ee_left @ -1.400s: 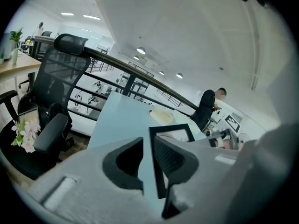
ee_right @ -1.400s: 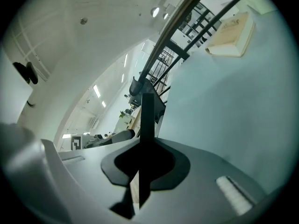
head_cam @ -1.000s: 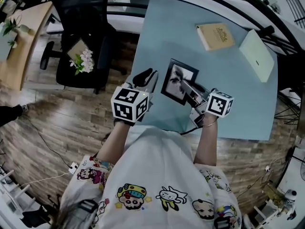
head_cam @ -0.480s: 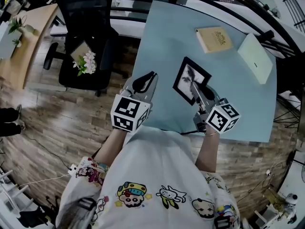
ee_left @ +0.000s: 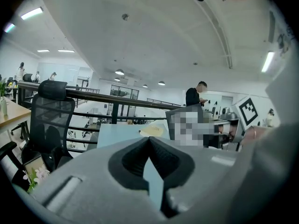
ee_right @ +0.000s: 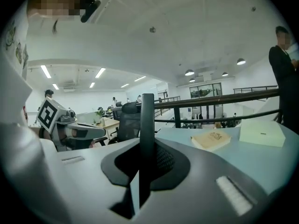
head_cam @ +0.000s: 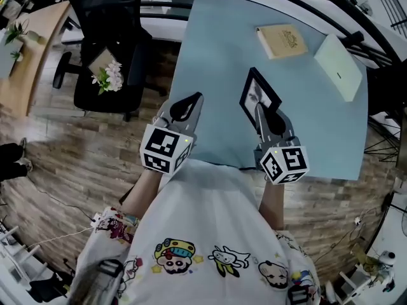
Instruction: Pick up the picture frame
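Observation:
The black picture frame is lifted off the light blue table and stands tilted up on its edge. My right gripper is shut on its near edge. In the right gripper view the frame shows edge-on as a dark upright bar pinched between the jaws. My left gripper hovers over the table's left front corner, shut with nothing in it. In the left gripper view its jaws meet, and the frame stands off to the right.
A tan book and a pale green box lie at the far right of the table. A black office chair with a flower bunch stands left of it. A dark railing runs behind.
The right gripper has risen and rolled, tipping the frame from flat to upright on its edge. The left gripper's jaws have closed and it has lifted a little.

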A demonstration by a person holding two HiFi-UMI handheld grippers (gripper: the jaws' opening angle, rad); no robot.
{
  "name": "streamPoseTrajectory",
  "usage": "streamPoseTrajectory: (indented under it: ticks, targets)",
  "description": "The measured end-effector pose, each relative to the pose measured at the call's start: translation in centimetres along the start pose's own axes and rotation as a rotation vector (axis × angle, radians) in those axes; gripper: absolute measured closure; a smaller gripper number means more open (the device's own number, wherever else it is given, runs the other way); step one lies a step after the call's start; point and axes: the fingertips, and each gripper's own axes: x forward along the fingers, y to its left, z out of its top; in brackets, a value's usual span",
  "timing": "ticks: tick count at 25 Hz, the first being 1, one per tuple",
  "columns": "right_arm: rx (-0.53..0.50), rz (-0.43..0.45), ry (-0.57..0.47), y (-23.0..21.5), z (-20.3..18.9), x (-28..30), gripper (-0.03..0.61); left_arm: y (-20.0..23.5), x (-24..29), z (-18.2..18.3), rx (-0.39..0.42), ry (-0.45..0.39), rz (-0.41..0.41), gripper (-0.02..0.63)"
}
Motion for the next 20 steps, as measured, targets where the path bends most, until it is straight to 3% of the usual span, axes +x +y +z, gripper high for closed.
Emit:
streamPoseTrajectory:
  ticks: [11, 20]
  targets:
    - [-0.08, -0.091, -0.057, -1.6, 0.2, -1.2, 0.543, 0.4, -0.5, -0.8, 0.02, -0.001, 0.031, 0.617]
    - [-0.096, -0.075, -0.061, -1.8, -0.1, -0.6, 0.543, 1.7, -0.4, -0.8, 0.018, -0.016, 0.085, 0.617]
